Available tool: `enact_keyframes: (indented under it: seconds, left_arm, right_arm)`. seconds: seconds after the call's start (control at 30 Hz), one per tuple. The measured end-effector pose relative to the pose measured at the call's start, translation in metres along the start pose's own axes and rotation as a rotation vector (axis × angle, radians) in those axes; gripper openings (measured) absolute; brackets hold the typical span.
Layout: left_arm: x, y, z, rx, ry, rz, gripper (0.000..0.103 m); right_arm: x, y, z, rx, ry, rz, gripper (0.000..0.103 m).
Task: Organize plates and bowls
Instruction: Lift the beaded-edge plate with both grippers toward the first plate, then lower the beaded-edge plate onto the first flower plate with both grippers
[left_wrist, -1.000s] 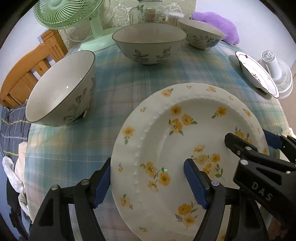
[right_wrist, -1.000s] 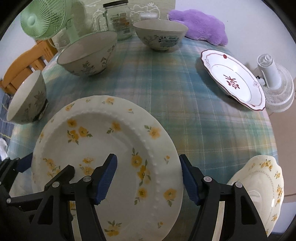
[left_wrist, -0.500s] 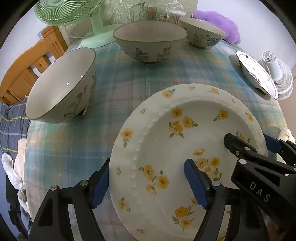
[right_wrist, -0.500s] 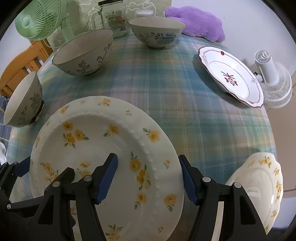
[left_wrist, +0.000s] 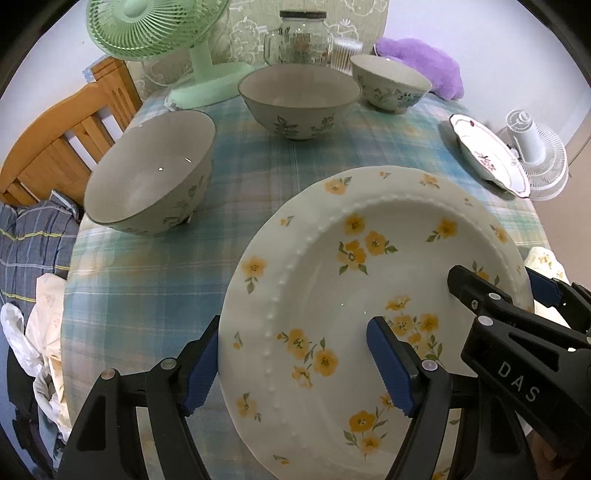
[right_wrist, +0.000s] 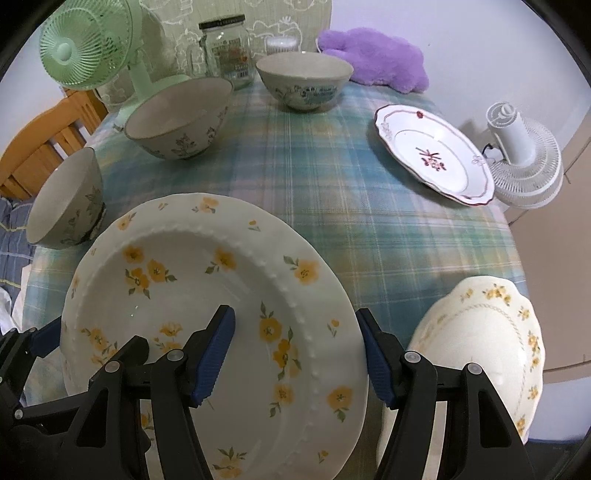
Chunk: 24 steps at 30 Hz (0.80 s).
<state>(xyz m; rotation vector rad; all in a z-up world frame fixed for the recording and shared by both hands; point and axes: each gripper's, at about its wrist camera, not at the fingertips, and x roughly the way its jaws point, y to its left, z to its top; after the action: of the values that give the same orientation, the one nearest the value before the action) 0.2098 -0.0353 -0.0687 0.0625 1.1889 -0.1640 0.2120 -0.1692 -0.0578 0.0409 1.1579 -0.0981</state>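
Large white ceramic plate with yellow flowers (left_wrist: 369, 295), held over the plaid-clothed table (right_wrist: 332, 192): stiff, glazed, slippery, breakable, so it's best taken at opposite rims. Left gripper (left_wrist: 295, 363) and right gripper (right_wrist: 295, 356) each straddle a rim, jaws partly open, one pad over and one under.
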Motion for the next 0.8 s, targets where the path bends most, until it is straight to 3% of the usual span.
enact_keyframes:
  seconds: [0.43, 0.8]
  left_arm:
    - [-0.031, 0.001, -0.017, 0.025, -0.049, -0.021, 0.075]
    - [-0.043, -0.04, -0.029, -0.012, -0.058, 0.013, 0.075]
  right_arm:
    - [-0.039, 0.002, -0.021, 0.046, -0.061, -0.017, 0.069]
    - [-0.05, -0.035, -0.032, 0.021, -0.071, 0.033, 0.069]
